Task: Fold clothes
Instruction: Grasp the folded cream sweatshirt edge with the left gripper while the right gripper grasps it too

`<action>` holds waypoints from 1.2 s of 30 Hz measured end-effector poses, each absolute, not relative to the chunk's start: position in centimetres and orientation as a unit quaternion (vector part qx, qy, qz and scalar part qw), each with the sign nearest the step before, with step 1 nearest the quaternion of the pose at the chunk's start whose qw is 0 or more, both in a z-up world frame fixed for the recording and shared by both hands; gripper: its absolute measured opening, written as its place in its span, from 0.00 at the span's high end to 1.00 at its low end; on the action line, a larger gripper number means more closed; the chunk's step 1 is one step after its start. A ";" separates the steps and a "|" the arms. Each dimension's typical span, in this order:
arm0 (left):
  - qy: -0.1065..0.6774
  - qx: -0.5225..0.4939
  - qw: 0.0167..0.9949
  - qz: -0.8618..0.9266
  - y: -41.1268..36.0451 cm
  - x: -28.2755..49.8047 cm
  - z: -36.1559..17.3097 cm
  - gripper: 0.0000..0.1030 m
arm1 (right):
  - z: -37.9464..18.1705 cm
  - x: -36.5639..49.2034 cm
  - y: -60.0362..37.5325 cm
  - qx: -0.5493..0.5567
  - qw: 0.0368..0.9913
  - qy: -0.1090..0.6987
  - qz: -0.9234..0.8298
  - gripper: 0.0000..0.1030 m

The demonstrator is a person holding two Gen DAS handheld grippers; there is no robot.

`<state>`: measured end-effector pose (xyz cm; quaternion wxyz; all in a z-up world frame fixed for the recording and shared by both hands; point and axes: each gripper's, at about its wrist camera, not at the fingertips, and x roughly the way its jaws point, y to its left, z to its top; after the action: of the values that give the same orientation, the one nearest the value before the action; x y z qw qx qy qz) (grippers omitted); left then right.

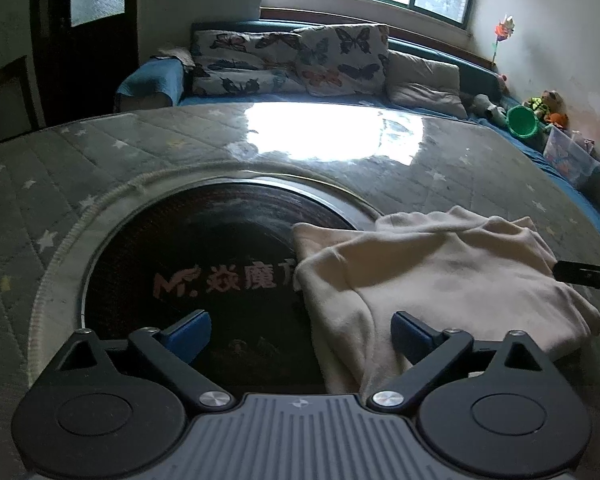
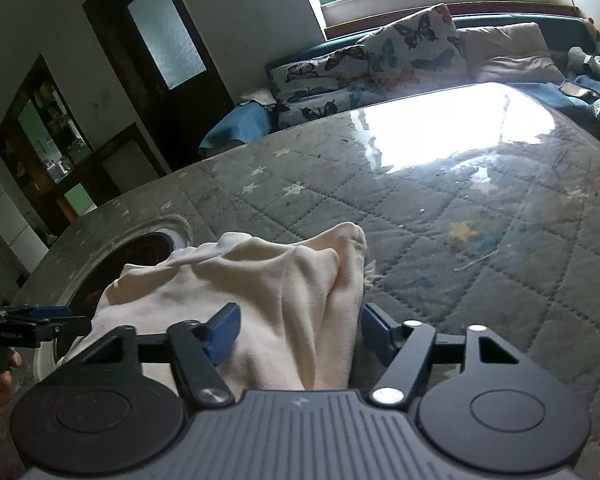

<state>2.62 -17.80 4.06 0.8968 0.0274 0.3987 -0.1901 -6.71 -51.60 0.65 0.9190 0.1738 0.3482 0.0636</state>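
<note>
While the cream garment lies bunched on the quilted table cover, partly over the dark round inset with the printed logo, neither tool has hold of it. The left gripper has its jaws wide apart; one blue pad is over the near edge of the cloth and the other blue pad is over the dark disc, with nothing pinched between them. The right gripper is also open, and a thick ridge of the garment rises between its jaws, but the pads do not seem to press it.

I judge the step in hand is to take the cloth and spread it flat before any fold. To do this well, each gripper should close on one single layer at an outer edge, not on the thick middle ridge, because a grasp of many layers will lift the whole heap. Then the two should pull apart gently, low over the table, so the wrinkles open. The shiny cover may let the cloth slide, so slow movement is better.
</note>
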 end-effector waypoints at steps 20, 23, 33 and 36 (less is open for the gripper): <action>0.416 -0.056 0.876 -0.239 -17.5 3.6 3.1 0.36 | 0.6 -6.0 -51.7 0.177 0.919 0.346 0.066 0.42; 0.413 -0.075 0.873 -0.246 -17.1 3.7 3.3 0.36 | 0.6 -6.1 -51.6 0.179 0.919 0.345 0.069 0.42; 0.421 -0.078 0.869 -0.249 -17.8 3.7 3.1 0.44 | 0.4 -5.9 -51.5 0.181 0.917 0.346 0.078 0.53; 0.426 -0.083 0.868 -0.242 -17.9 3.8 3.1 0.45 | 0.4 -6.1 -51.4 0.175 0.919 0.345 0.070 0.53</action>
<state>3.76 -17.91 3.14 0.8680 -0.0825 0.4257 -0.2420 -6.07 -51.39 0.44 0.9194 0.1754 0.3451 0.0701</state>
